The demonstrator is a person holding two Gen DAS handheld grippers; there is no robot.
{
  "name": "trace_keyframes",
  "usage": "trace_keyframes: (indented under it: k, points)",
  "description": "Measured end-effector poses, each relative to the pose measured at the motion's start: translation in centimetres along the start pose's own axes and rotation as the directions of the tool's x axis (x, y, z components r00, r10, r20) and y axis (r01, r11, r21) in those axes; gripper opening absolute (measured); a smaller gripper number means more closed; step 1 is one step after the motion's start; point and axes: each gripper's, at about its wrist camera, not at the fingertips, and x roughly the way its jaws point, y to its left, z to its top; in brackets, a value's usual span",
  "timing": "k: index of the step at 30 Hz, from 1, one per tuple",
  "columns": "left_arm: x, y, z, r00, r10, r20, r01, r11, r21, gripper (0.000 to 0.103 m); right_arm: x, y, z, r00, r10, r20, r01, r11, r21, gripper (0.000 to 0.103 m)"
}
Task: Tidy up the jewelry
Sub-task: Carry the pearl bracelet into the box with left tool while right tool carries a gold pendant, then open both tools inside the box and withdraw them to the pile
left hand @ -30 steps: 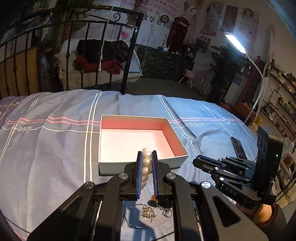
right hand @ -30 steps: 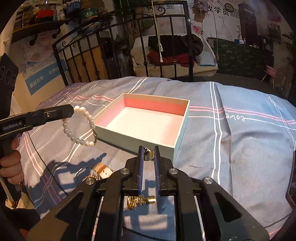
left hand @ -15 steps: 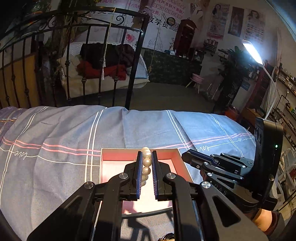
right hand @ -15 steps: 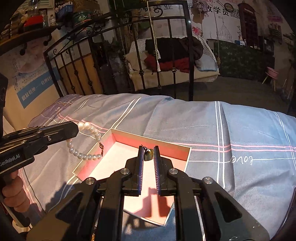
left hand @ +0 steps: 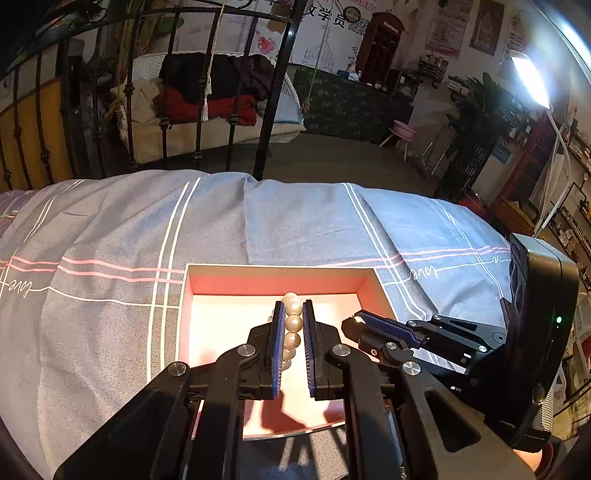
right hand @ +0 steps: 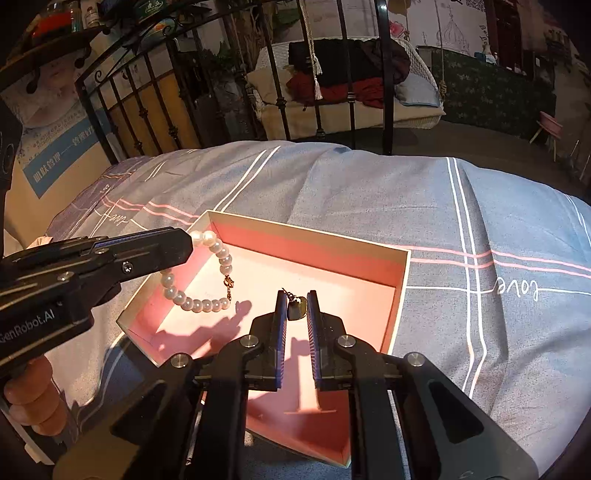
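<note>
Both my grippers have moved over the pink-lined cardboard box (right hand: 400, 280): left gripper (left hand: 292, 319) pinching the pearl bracelet (right hand: 207, 295), right gripper (right hand: 296, 308) pinching a small dark pendant (right hand: 297, 309), ready to release

bedroom | iron bed frame (left hand: 266, 110) | striped bedsheet (left hand: 110, 229) | wall posters (left hand: 447, 29)

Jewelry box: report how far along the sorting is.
Done: nothing visibly lies in the pink-lined box yet. In hand: the left claw holds a pearl bracelet dangling over the box; the right claw pinches a small dark pendant above it. Left: release both inside. Any other jewelry is out of view.
</note>
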Motion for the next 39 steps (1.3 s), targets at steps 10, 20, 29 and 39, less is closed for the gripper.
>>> trace_keyframes:
  k: [10,20,29,39]
  points:
    - [1.7,0.3,-1.0,0.999,0.016,-0.046,-0.017,1.000,-0.008,0.009,2.1,0.1,-1.1,0.998,0.002,-0.057,-0.003,1.000,-0.011,0.012]
    - [2.0,0.7,-1.5,0.997,0.043,-0.069,-0.044,0.999,-0.017,0.024,1.6,1.2,-1.7,0.998,-0.003,-0.057,-0.001,0.998,-0.066,0.018]
    - [0.5,0.2,-1.7,0.997,0.068,-0.032,-0.068,0.998,-0.001,0.064,-0.4,2.3,-2.0,1.000,-0.016,0.017,0.017,0.995,-0.101,0.094]
    - [-5.3,0.4,-5.7,0.999,0.034,0.042,-0.034,0.999,0.003,0.096,-6.4,1.6,-6.4,0.989,-0.110,0.096,0.116,0.991,-0.064,0.098]
